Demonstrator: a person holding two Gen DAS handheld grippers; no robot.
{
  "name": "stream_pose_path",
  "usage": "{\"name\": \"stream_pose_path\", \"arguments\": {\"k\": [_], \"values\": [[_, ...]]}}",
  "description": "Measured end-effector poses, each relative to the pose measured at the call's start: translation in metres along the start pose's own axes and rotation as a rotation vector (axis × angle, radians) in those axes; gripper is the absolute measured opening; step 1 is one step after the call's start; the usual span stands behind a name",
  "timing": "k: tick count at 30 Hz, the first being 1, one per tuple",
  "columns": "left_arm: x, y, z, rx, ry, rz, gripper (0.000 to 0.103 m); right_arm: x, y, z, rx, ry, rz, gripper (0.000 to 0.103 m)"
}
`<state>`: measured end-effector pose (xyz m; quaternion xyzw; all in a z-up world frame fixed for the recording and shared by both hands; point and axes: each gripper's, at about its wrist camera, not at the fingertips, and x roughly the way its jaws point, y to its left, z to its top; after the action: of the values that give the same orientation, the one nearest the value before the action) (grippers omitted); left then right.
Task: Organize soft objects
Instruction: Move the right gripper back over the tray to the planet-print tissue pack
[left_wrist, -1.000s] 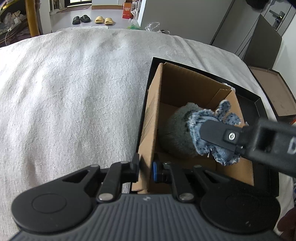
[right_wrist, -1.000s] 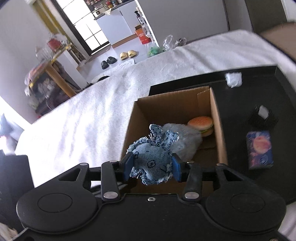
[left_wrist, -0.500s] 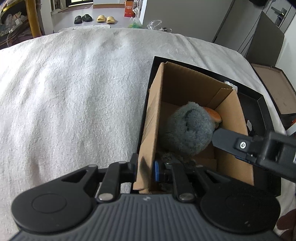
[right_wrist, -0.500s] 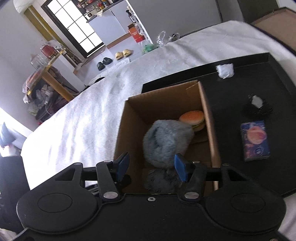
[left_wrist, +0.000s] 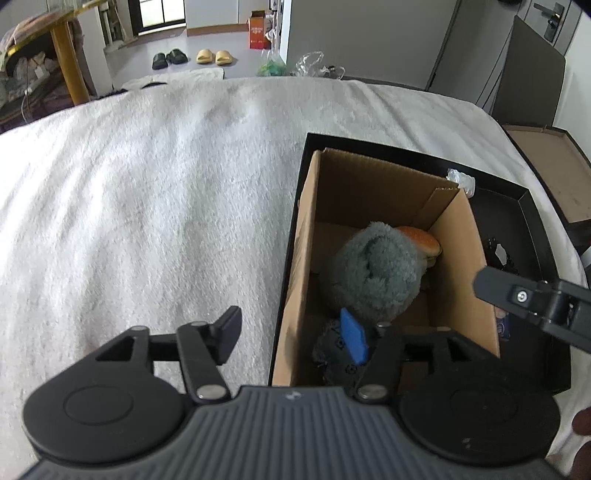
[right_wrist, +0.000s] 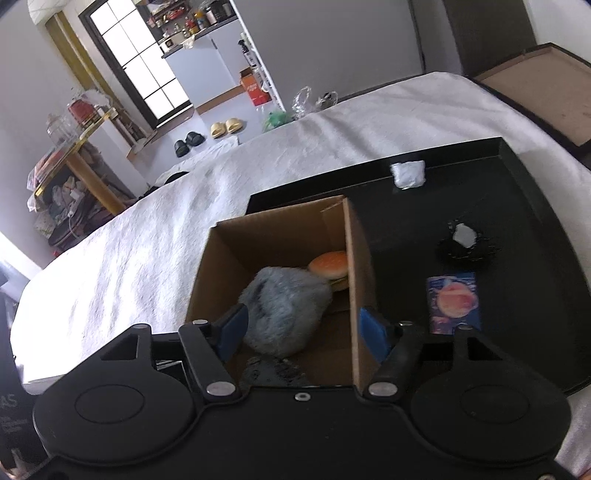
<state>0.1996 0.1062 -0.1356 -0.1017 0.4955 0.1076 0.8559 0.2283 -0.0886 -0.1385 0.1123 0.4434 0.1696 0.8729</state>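
Observation:
An open cardboard box (left_wrist: 303, 236) (right_wrist: 360, 266) stands on a black tray (left_wrist: 532, 218) (right_wrist: 517, 177) on a white bed. Inside lie a fluffy grey-blue plush (left_wrist: 373, 273) (right_wrist: 284, 306), a toy burger (left_wrist: 421, 236) (right_wrist: 330, 266) and a denim toy (left_wrist: 332, 350) (right_wrist: 273, 369) at the near end. My left gripper (left_wrist: 295, 332) is open and straddles the box's left wall. My right gripper (right_wrist: 303, 325) is open and empty above the box's near end; it also shows at the right of the left wrist view (left_wrist: 532, 299).
On the tray right of the box lie a blue packet (right_wrist: 452, 302), a black item with a white patch (right_wrist: 463, 243) and a white wad (right_wrist: 408, 173). The white blanket (left_wrist: 147, 206) spreads to the left. A flat brown box (left_wrist: 550, 170) lies beyond the bed's right edge.
My right gripper has opened and let the denim toy fall into the box, then drawn back. My left gripper has opened off the box's left wall.

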Motion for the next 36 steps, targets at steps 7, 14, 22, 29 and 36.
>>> {"name": "stream_pose_path", "arguments": {"k": [7,14,22,29,36], "values": [[-0.002,-0.007,0.002,0.017,-0.010,0.033,0.066,-0.003,-0.028,0.002,0.003,-0.013,-0.036,0.067],[-0.003,-0.018,0.006,0.034,-0.014,0.062,0.068,-0.002,-0.059,0.004,0.014,-0.025,-0.060,0.069],[0.004,-0.029,0.011,0.055,-0.003,0.092,0.070,0.012,-0.095,-0.002,0.057,-0.024,-0.085,0.073],[0.019,-0.037,0.016,0.075,0.022,0.132,0.070,0.027,-0.114,-0.013,0.066,-0.016,-0.112,0.074],[0.027,-0.041,0.023,0.065,0.022,0.188,0.070,0.037,-0.127,-0.025,0.041,-0.011,-0.164,0.074]]}}
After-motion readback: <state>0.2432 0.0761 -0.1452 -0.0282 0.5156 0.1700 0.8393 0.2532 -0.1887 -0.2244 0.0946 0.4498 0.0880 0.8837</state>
